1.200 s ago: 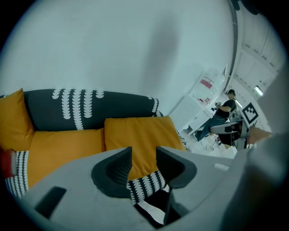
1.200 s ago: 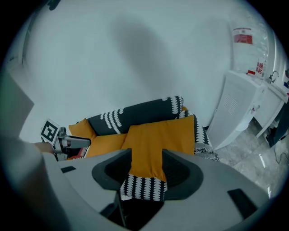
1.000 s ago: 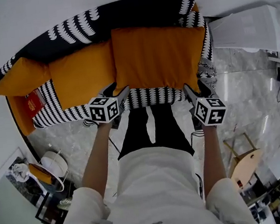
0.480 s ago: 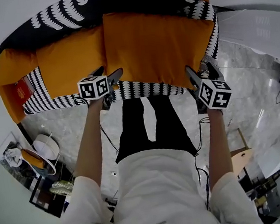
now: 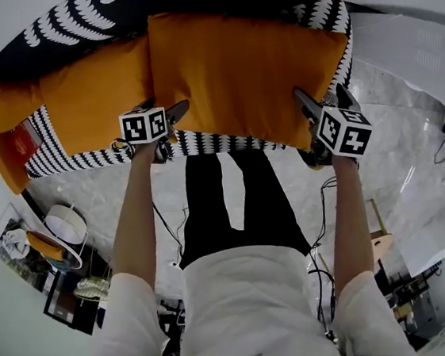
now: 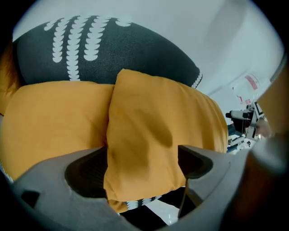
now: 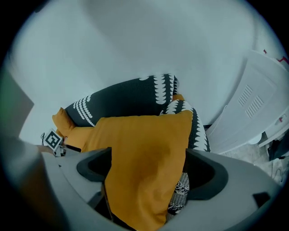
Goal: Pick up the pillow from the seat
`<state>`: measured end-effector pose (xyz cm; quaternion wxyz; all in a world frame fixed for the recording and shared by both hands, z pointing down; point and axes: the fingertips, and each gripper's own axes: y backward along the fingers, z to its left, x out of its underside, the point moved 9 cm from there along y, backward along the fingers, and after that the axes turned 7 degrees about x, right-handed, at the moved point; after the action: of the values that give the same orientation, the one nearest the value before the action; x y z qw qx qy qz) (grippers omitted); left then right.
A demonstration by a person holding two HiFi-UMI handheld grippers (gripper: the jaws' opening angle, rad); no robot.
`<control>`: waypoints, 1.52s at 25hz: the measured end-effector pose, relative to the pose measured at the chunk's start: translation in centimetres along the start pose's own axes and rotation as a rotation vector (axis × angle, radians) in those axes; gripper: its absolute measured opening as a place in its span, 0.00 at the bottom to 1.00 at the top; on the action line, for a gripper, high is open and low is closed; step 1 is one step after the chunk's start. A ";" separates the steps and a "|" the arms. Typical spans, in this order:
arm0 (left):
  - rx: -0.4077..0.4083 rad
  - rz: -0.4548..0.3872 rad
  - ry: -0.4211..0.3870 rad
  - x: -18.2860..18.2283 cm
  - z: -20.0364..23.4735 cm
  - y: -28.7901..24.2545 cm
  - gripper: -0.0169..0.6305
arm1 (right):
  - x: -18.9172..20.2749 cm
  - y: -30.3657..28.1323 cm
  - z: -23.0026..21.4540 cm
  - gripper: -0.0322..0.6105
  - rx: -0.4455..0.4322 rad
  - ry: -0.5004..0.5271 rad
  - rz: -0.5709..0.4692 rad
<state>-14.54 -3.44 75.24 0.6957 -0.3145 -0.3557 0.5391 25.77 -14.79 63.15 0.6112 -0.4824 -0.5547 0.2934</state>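
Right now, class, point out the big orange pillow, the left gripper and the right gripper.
big orange pillow (image 5: pixel 242 67): head view, middle of its face.
left gripper (image 6: pixel 141 164): left gripper view, midway between open jaws.
right gripper (image 7: pixel 146 169): right gripper view, midway between open jaws.

The head camera looks steeply down from above. Cameras on the left tool (image 5: pixel 166 116) and right tool (image 5: pixel 321 100) look along their jaws, close up. All three see the orange pillow (image 5: pixel 246 71).

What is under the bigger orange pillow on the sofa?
The black-and-white patterned seat. Only a strip of it shows in front of the pillow, which covers the rest.
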 end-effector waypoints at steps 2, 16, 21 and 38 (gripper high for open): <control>0.010 0.010 0.015 -0.1 0.4 -0.8 0.77 | -0.2 -1.2 -0.5 0.75 0.001 -0.003 0.020; 0.027 0.074 0.067 -0.4 2.2 -3.0 0.73 | -0.1 -5.7 -0.5 0.75 0.030 0.026 0.103; 0.090 0.052 0.064 1.1 2.4 -5.2 0.57 | 0.0 -5.9 -0.3 0.75 0.030 0.049 0.131; 0.083 0.014 0.003 2.1 -0.7 -0.6 0.28 | 0.4 -2.2 1.7 0.32 -0.007 0.116 0.129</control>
<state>-13.28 -1.53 75.68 0.7049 -0.2889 -0.3297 0.5577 23.78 -14.83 65.21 0.6203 -0.5358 -0.4870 0.3018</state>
